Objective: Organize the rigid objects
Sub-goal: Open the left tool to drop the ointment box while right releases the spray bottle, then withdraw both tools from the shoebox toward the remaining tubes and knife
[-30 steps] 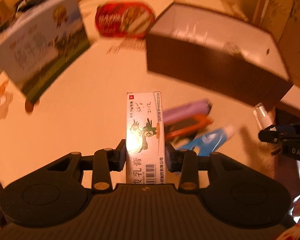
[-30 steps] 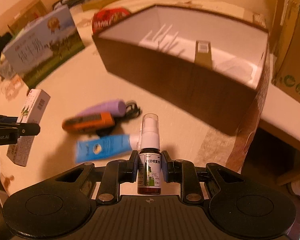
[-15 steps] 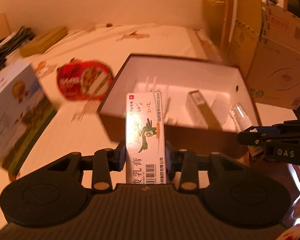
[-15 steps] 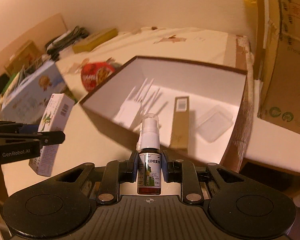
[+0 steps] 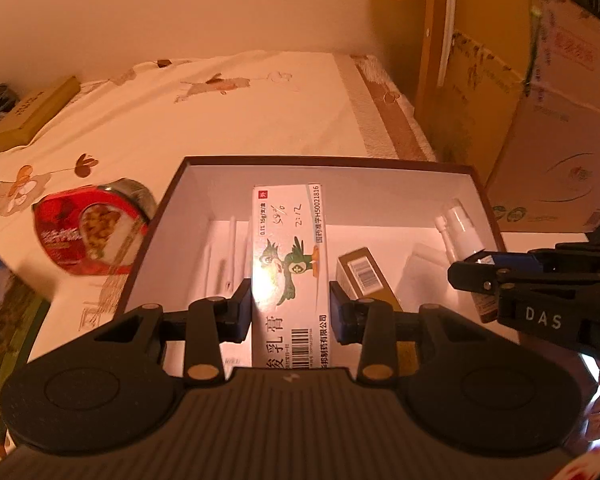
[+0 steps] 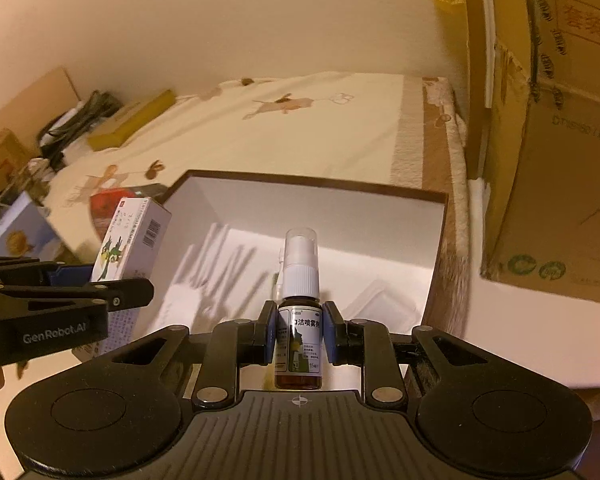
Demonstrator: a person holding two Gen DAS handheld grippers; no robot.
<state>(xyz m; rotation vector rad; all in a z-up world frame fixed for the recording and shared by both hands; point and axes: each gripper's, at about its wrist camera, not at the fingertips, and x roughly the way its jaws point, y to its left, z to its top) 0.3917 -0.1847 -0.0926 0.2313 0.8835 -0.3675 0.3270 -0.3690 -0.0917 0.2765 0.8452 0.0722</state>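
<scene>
My left gripper [image 5: 290,308] is shut on a white ointment carton [image 5: 288,264] with a green bird, held above the open brown box [image 5: 332,162] with a white inside. My right gripper [image 6: 299,336] is shut on a small brown spray bottle [image 6: 299,320] with a white pump top, held over the same box [image 6: 312,184]. The carton also shows in the right wrist view [image 6: 130,240], and the bottle in the left wrist view [image 5: 460,228]. In the box lie a tan carton [image 5: 360,272], thin white sticks [image 5: 230,252] and a clear lid [image 6: 380,300].
A red round tin [image 5: 88,232] lies left of the box on the printed tablecloth [image 5: 220,112]. A yellow-brown flat box [image 5: 32,116] sits far left. Cardboard cartons [image 6: 552,140] stand at the right. A blue-green printed box [image 6: 16,232] stands left.
Both grippers have risen and moved forward over the open box with their loads. The tubes on the table have gone out of view.
</scene>
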